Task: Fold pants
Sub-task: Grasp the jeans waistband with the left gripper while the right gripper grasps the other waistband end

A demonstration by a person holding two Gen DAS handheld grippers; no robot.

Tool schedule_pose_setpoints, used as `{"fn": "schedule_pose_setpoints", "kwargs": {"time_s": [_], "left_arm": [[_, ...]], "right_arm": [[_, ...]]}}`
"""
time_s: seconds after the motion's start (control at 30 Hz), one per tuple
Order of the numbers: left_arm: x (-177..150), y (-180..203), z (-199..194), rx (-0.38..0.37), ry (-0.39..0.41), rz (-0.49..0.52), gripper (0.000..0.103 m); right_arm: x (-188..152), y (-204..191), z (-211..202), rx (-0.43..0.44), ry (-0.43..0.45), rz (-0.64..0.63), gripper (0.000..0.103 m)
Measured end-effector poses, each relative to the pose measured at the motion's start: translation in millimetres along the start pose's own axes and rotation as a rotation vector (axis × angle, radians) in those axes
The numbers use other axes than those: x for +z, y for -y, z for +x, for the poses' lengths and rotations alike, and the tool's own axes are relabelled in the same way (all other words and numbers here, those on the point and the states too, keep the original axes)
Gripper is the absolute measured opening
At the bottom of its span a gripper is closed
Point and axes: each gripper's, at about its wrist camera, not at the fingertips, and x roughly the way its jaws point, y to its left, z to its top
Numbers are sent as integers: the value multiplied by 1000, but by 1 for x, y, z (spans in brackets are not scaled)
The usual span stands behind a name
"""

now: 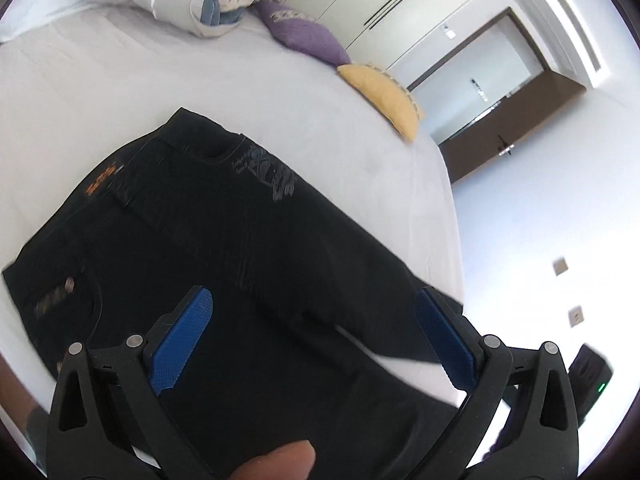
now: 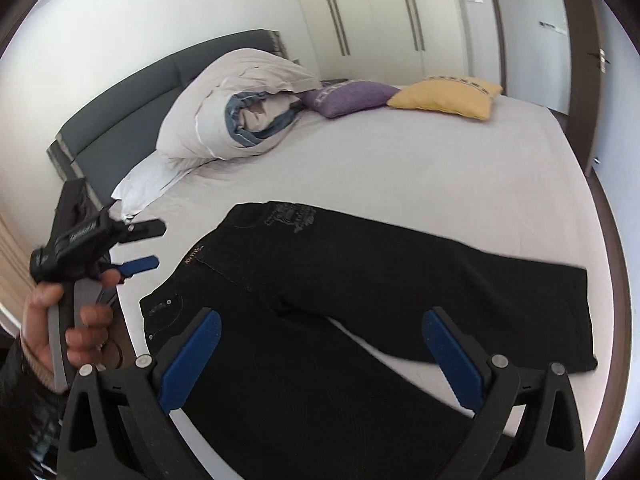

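Note:
Black pants lie spread flat on the white bed sheet, waistband toward the pillows and legs splayed apart. In the right wrist view the same pants fill the lower middle, one leg running right, the other toward the camera. My left gripper hovers open above the crotch area with nothing between its blue pads. My right gripper is open too, above the near leg. The left gripper also shows at the left of the right wrist view, held in a hand beside the waistband.
A rolled white duvet sits near the grey headboard. A purple cushion and a yellow cushion lie at the bed's far edge. White wardrobes and a brown door frame stand beyond the bed.

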Motion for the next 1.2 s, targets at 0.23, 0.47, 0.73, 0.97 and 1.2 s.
{"fn": "schedule_pose_setpoints", "kwargs": {"time_s": [0.23,0.47,0.73,0.97,1.2], "left_arm": [[144,-16,74,35,39,22,103],[191,-34,175,295,-131,439,102],[171,-47,272,458,-329,892,101],[184,-62,307,416,-451,1015,78],[184,-71,332,350,-565,971,34]], "right_arm": [[42,42,63,140,-37,-75,97],[63,90,123,204,-122,-129,90],[79,107,175,256,-196,-240,88],[81,112,201,299,-231,-256,87],[87,105,225,310,-285,-314,77]]}}
